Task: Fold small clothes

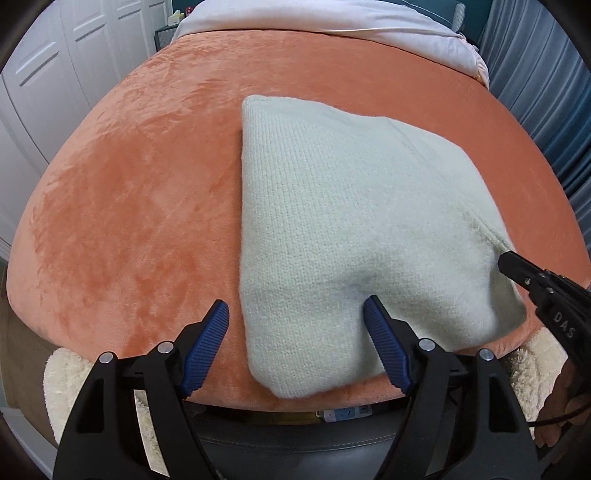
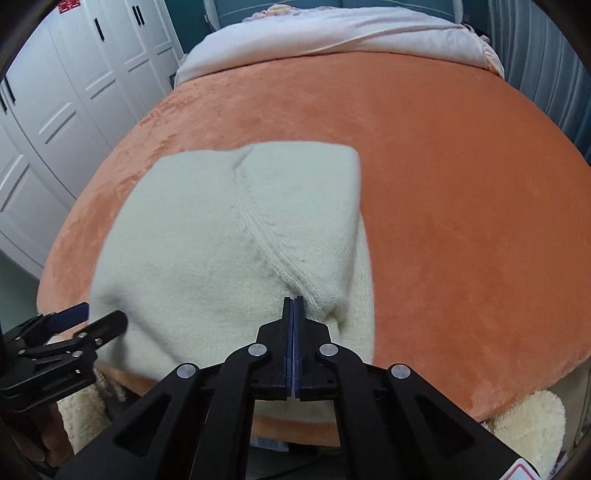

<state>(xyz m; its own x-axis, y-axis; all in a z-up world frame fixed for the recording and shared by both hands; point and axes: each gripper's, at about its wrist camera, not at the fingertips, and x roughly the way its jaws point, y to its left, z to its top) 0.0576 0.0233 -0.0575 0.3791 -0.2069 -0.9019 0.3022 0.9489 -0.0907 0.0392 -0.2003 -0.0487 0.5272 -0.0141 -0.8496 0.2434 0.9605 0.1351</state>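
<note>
Pale knit garment lies on the orange blanket, at the near edge of the bed, already folded into a thick pad with a seam running diagonally across its top layer.

Left gripper: jaws wide apart, straddling the near-left corner of the garment. Inner pad rests against or just over the knit; outer pad sits over bare blanket. No pinch, nothing held.

Right gripper: blue pads pressed flat together at the garment's near-right edge, by the end of the seam. A thin fold of knit may be caught between the tips; the frames do not show it clearly, so cannot tell whether it grips cloth or is merely closed against it.

Step, as judged: taking hold of the near edge at both corners for a further fold away from the person. Next move calls for the left jaws to close on the corner, through all layers, before either hand lifts; uneven hold would skew the fold.

Orientation: long axis runs from the near edge toward the pillow end. The far edge is squarer, the near edge bulkier and rounded.
</note>
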